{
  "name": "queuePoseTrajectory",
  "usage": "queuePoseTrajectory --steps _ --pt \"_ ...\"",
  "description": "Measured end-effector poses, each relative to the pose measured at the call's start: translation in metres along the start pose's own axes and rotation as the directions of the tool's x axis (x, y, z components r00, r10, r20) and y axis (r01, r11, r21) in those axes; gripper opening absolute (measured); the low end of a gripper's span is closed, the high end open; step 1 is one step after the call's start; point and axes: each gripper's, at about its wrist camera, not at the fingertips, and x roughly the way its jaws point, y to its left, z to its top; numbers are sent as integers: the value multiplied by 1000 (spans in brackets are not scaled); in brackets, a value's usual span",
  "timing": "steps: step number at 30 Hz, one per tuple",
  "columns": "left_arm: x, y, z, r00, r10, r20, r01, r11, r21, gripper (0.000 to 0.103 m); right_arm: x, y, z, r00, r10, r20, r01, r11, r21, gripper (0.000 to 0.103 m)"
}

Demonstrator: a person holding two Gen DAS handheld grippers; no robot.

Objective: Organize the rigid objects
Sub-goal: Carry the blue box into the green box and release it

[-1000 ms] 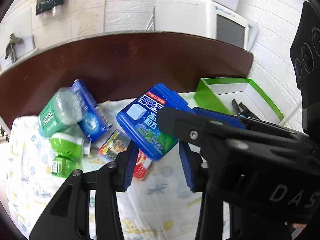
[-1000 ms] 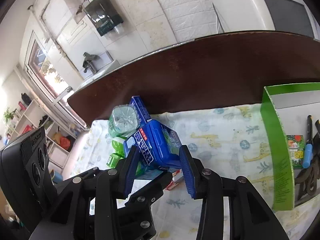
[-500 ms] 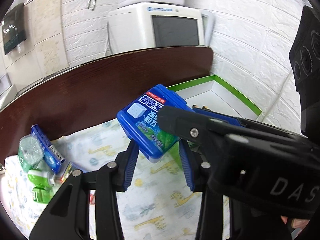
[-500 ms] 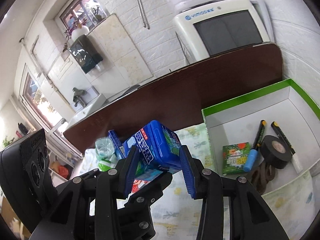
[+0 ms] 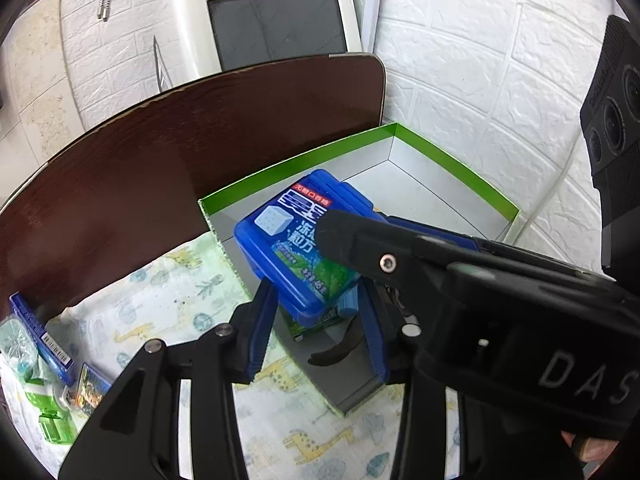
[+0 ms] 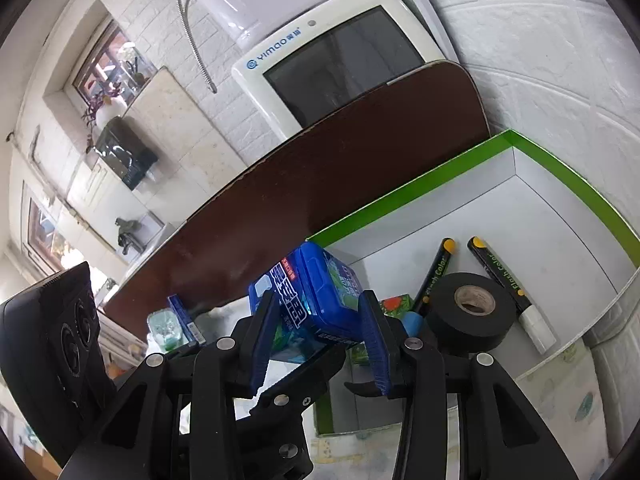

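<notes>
Right gripper [image 6: 318,334] clamps the blue box [image 6: 316,300] between its pads, over the near left corner of the green-edged tray [image 6: 420,184]. Left gripper [image 5: 316,332] sits just beneath, fingers spread wide. Farther in lie tape [image 6: 472,312] and markers [image 6: 508,284].

White brick-pattern walls [image 5: 460,52] all around, dark brown tabletop [image 5: 180,152] with a giraffe-print cloth [image 5: 168,304] on it, old cream monitor [image 6: 344,64] behind, daylight coming through a window [image 6: 112,64] on the left
</notes>
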Motion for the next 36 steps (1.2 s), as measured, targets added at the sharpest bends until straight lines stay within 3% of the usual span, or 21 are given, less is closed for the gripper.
queuePoseTrajectory --steps 12,15,21,30,36 --pt "38 8 10 997 39 -68 -39 999 14 40 36 -28 8 999 -10 -31 12 997 77 44" --pt "37 11 11 995 86 -50 -85 996 21 41 40 -30 6 999 -39 -32 41 996 81 44" --pt "23 24 6 996 84 -42 -84 996 -11 41 37 -40 2 999 -43 -23 46 991 123 44" --pt "-12 56 -16 992 123 -5 -123 989 -83 41 23 -13 -1 1000 -26 4 26 997 67 44" --pt "-37 106 -46 977 212 -8 -210 962 -174 41 24 24 -15 1000 17 -26 -17 1000 -8 44"
